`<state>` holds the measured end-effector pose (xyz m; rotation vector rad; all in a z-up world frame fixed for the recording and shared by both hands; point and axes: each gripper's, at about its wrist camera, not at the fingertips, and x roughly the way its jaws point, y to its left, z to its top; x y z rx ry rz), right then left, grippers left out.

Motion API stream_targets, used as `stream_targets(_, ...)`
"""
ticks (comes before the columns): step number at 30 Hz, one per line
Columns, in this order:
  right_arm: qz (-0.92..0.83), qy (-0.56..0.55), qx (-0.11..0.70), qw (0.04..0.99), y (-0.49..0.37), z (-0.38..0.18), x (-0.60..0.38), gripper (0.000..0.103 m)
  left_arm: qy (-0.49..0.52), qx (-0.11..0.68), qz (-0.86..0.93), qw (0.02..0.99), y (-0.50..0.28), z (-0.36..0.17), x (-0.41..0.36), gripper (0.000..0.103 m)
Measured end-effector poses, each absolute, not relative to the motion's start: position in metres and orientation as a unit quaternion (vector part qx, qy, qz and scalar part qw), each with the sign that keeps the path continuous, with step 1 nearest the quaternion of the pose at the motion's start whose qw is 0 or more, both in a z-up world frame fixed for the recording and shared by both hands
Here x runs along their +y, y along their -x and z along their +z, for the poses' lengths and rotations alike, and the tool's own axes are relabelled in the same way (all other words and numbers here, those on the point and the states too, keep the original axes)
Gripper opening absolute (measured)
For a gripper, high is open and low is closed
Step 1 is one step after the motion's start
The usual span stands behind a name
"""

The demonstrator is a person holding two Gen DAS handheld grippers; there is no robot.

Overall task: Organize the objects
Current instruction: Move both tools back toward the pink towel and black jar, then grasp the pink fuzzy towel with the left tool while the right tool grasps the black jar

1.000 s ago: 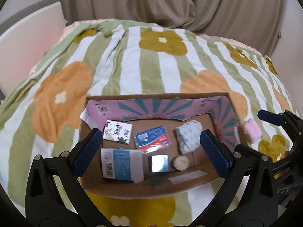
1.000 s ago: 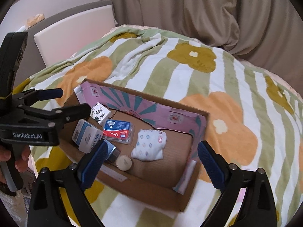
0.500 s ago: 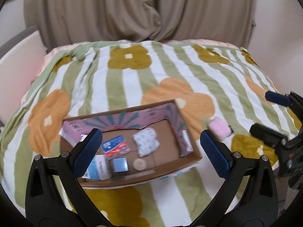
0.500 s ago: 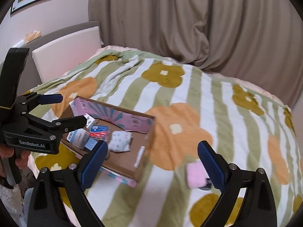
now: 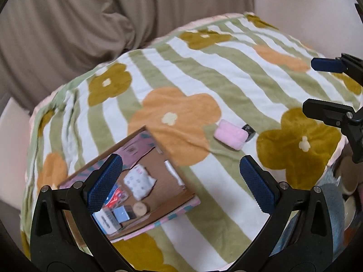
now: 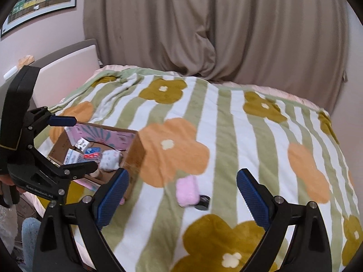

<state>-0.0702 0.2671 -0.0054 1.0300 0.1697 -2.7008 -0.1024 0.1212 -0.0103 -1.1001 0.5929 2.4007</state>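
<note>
A shallow cardboard box (image 5: 181, 198) with a pink patterned lining lies on the striped flower blanket; it also shows in the right wrist view (image 6: 135, 149). It holds a white patterned bundle (image 5: 139, 182), small packets and a round lid (image 5: 140, 208). A pink fluffy roll (image 5: 230, 134) and a small black object (image 5: 249, 129) lie outside the box, to its right; both show in the right wrist view, the roll (image 6: 187, 191) beside the black object (image 6: 203, 201). My left gripper (image 5: 180, 185) is open and empty above the box's right end. My right gripper (image 6: 182, 200) is open and empty, just short of the pink roll.
The blanket (image 6: 226, 136) covers a bed with a white headboard (image 6: 68, 68) at the left and beige curtains (image 6: 204, 27) behind. The bed's near edge drops off by some clutter (image 5: 347, 192) at the right.
Both grippers have swung right, away from the box and toward the pink roll. The box has slid to the left in both views. Both stay open.
</note>
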Motion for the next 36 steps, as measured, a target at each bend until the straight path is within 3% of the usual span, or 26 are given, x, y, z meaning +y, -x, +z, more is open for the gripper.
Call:
stream_targets(18, -0.903, -0.403, 0.065, 0.134, 0.098, -0.085, 0.331, 0.095, 0.469, 0.228, 0.817, 0.248, 0.166, -0.101, 0.205, 0.102)
stream_targets(36, -0.850, -0.454, 0.156, 0.218, 0.140, -0.191, 0.312, 0.093, 0.552, 0.236, 0.751, 0.277, 0.209, -0.193, 0.258, 0.102)
